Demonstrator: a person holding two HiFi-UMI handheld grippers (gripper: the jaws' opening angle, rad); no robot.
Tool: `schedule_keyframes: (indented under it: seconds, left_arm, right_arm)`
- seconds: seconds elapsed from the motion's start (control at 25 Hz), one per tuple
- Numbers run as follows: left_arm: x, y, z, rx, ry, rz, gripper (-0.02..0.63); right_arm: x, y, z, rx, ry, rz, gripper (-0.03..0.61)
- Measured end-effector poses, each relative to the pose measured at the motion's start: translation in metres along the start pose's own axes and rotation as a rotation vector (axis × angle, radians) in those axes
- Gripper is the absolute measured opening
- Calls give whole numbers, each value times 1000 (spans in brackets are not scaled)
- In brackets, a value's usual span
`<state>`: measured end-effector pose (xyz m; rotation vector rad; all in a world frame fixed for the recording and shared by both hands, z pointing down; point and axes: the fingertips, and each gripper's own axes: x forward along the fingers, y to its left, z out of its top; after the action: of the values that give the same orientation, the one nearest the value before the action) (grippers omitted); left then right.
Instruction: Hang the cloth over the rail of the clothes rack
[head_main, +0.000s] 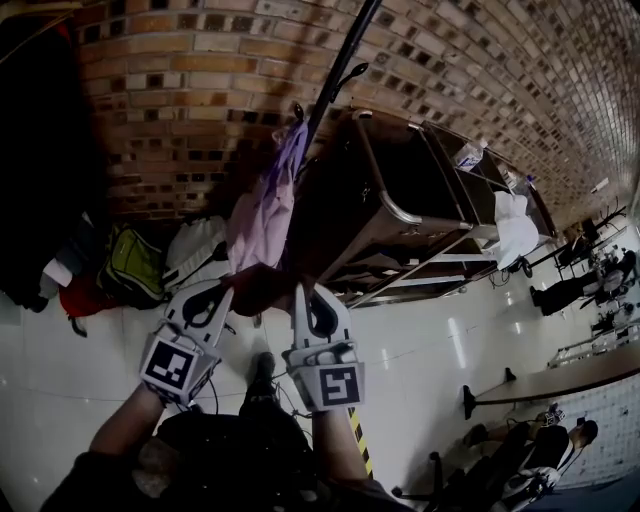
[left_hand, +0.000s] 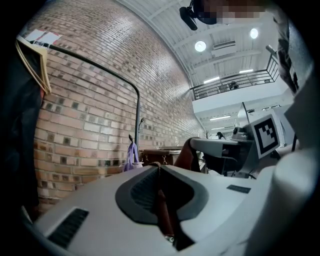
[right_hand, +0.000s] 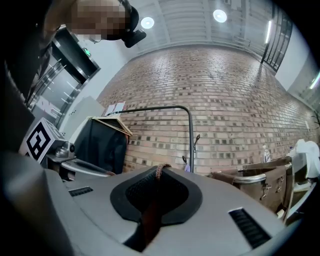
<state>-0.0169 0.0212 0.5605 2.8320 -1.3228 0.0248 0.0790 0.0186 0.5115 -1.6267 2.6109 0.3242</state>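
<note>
A dark reddish-brown cloth (head_main: 262, 287) is stretched between my two grippers, low in front of the clothes rack. My left gripper (head_main: 222, 292) is shut on one edge of it, and the fabric shows pinched between the jaws (left_hand: 164, 210). My right gripper (head_main: 303, 292) is shut on the other edge (right_hand: 149, 212). The rack's black rail (right_hand: 160, 107) runs above and ahead, bending down into an upright pole (head_main: 335, 75). The cloth is below the rail and apart from it.
A purple garment (head_main: 264, 210) hangs from a hook on the pole. A dark garment on a wooden hanger (right_hand: 102, 142) hangs at the rail's left end. A brown trolley (head_main: 400, 200) stands to the right, and bags (head_main: 135, 265) lie by the brick wall.
</note>
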Motion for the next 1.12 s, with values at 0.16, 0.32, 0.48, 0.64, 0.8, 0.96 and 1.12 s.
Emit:
schedule_keyframes:
  seconds: [0.16, 0.32, 0.48, 0.64, 0.8, 0.96, 1.12]
  left_arm:
    - [60, -17, 13, -9, -34, -31, 20]
    - [118, -24, 28, 1, -51, -40, 20]
    - [169, -31, 39, 6, -42, -49, 20]
    - [214, -32, 56, 54, -67, -36, 20]
    - [253, -35, 76, 96, -98, -32, 20]
    - [285, -31, 100, 103, -128, -7, 20]
    - [309, -22, 125, 137, -160, 29, 20]
  right_arm:
    - [16, -43, -2, -22, -27, 22, 23]
    - [37, -90, -7, 29, -49, 53, 23]
    - [55, -135, -8, 42, -41, 83, 23]
    - [77, -170, 1, 30, -75, 117, 23]
    - [100, -196, 10, -1, -111, 160, 23]
    - [122, -219, 18, -12, -132, 187, 23]
    - [142, -245, 22, -67, -118, 190, 23]
